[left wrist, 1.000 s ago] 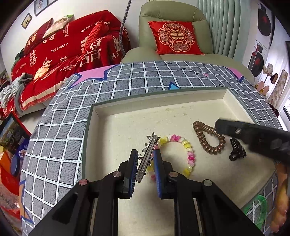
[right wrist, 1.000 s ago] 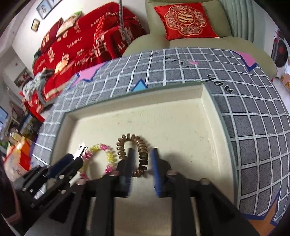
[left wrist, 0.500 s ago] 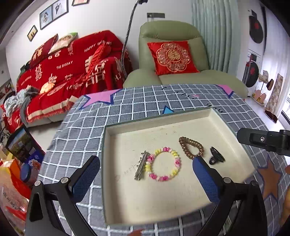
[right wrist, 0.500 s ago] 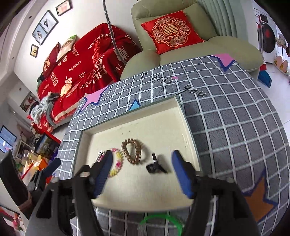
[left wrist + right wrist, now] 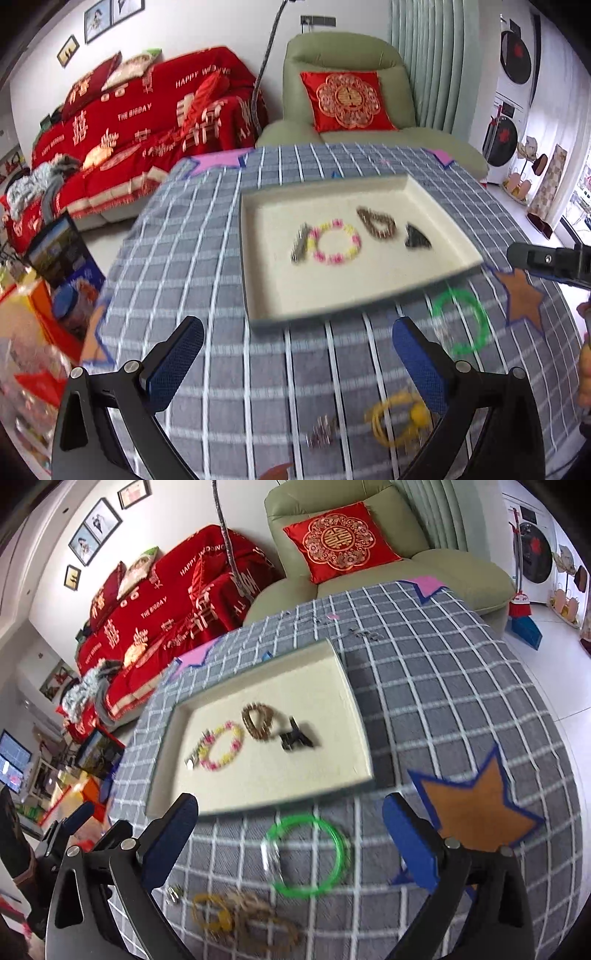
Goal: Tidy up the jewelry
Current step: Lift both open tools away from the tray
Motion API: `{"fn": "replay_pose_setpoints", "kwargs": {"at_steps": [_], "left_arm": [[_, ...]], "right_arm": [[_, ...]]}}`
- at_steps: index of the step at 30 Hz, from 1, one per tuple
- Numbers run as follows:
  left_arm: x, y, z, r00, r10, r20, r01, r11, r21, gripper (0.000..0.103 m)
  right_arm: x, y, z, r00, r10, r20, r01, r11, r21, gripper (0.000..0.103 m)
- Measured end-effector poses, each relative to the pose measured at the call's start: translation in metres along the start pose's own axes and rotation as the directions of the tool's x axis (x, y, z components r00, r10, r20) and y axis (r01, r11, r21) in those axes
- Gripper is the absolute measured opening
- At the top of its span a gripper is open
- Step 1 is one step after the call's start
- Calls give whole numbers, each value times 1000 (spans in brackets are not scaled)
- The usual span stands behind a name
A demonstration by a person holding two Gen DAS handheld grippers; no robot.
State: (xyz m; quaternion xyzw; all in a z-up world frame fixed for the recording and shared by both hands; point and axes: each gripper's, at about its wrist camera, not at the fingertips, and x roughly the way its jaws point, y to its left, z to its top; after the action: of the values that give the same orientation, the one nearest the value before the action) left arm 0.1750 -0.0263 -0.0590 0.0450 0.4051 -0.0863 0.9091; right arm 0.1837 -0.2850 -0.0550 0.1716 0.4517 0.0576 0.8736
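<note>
- Your left hand-held gripper (image 5: 297, 354) stands wide apart, empty.
- Your right hand-held gripper (image 5: 290, 834) is opening, nothing between.
- Beaded bracelet (image 5: 334, 242) lies mid-frame in the tray (image 5: 266, 306).
- Red blanket (image 5: 147, 110), upper left, reads "THE BIGDAY".

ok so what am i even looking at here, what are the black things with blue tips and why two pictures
Those are two hand-held tongs, one in each of a person's hands, and each carries its own wide-angle camera looking along its fingers. One picture comes from the left tongs, the other from the right tongs. Both stand wide with nothing between the blue pads; the right pair is just finishing opening.

On the checked tablecloth sits a cream tray holding a row: a silver hair clip, a pink and yellow bead bracelet, a brown coil hair tie and a black claw clip. Outside the tray, nearer the cameras, lie a green bangle, something yellow and a few small pieces too blurred to name.
</note>
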Motion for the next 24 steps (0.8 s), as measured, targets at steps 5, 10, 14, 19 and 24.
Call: {"fn": "replay_pose_setpoints", "kwargs": {"at_steps": [5, 10, 14, 19, 24], "left_arm": [[-2, -13, -32, 999, 7, -37, -4, 997, 71, 103], [-3, -15, -56, 996, -19, -83, 24, 998, 57, 103], [-3, -11, -67, 996, -1, -92, 4, 999, 37, 103], [2, -1, -76, 993, 35, -108, -33, 999, 22, 103], [12, 6, -81, 990, 45, -135, -42, 999, 22, 103]], "right_arm": [[-7, -5, -28, 999, -22, -33, 21, 1000, -16, 100], [-12, -10, -53, 997, -42, -62, 41, 999, -24, 100], [-12, -9, -70, 995, -51, -81, 48, 998, -35, 100], [-8, -1, -86, 992, -78, -99, 70, 994, -82, 100], [1, 7, -97, 987, -112, -115, 98, 988, -122, 97]]}}
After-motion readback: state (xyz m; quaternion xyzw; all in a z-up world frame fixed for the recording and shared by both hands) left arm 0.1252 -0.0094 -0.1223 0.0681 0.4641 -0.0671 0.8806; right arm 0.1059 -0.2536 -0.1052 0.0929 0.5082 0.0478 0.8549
